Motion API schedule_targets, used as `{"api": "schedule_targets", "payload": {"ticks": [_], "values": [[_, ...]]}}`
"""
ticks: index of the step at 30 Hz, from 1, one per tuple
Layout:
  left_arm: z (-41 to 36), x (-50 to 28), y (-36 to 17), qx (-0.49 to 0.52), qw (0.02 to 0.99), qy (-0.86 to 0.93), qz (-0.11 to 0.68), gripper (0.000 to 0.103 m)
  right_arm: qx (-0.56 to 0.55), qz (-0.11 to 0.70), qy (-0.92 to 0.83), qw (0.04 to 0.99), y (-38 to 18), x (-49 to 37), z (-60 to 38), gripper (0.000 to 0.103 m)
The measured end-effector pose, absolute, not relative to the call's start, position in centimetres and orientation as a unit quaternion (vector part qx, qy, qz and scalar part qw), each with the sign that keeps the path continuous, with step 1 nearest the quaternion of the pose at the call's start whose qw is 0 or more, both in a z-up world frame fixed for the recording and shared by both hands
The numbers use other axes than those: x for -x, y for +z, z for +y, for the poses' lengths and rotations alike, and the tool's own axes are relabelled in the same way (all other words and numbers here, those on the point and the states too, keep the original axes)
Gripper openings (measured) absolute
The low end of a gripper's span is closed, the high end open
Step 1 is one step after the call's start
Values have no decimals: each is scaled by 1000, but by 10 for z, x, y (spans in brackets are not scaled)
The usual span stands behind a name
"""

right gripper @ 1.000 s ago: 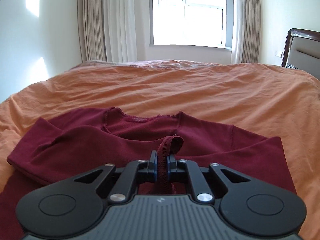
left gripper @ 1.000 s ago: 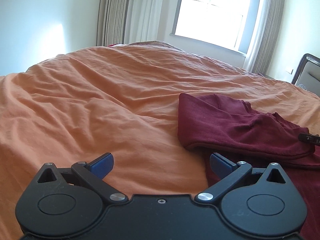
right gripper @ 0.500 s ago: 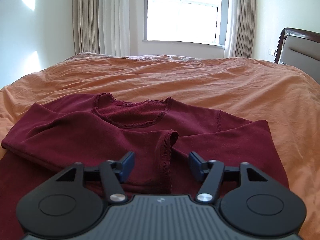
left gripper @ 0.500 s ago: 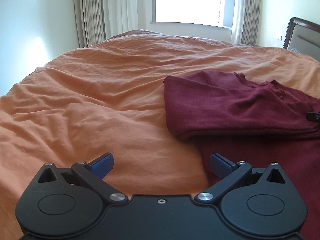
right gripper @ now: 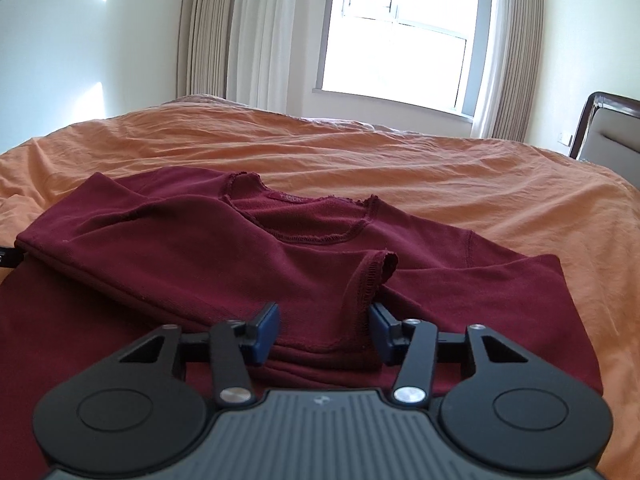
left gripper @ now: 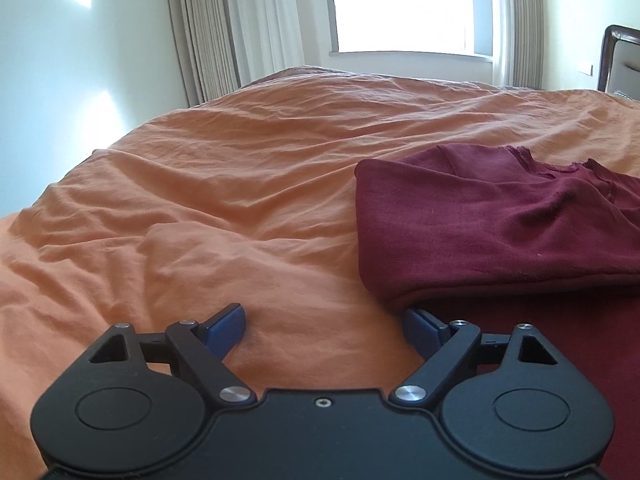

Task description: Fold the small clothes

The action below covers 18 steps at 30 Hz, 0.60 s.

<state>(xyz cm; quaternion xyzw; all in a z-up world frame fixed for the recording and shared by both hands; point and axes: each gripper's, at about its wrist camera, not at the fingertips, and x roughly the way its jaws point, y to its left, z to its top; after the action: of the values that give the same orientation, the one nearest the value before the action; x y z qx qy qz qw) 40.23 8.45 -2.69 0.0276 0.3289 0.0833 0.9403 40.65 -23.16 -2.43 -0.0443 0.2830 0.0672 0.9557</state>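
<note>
Both claws are spread and hold nothing. Left claw (left gripper: 323,330) hovers low over the orange bed cover (left gripper: 240,184), at the folded left edge of the maroon sweater (left gripper: 496,224). Right claw (right gripper: 324,330) sits over the sweater (right gripper: 192,248), its blue pads (right gripper: 266,330) flanking the folded-in sleeve cuff (right gripper: 372,276).

left hand-held gripper (left gripper: 323,330) black with blue fingertips (left gripper: 224,329), silver pivot screws, right hand-held gripper (right gripper: 324,332) ribbed grey
</note>
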Motion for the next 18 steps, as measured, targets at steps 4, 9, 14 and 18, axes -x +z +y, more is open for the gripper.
{"api": "schedule_targets", "payload": {"ticks": [4, 9, 14, 18], "values": [[85, -401, -21, -10, 950, 58, 306, 85, 31, 286, 70, 955, -31, -406, -237, 55], [72, -408, -23, -27, 952, 57, 298, 82, 26, 291, 70, 954, -36, -407, -238, 57], [77, -416, -22, -37, 948, 98, 300, 73, 24, 291, 68, 954, -36, -407, -240, 57], [84, -414, -22, -42, 947, 104, 300, 74, 20, 292, 67, 954, -37, -408, -241, 58]]}}
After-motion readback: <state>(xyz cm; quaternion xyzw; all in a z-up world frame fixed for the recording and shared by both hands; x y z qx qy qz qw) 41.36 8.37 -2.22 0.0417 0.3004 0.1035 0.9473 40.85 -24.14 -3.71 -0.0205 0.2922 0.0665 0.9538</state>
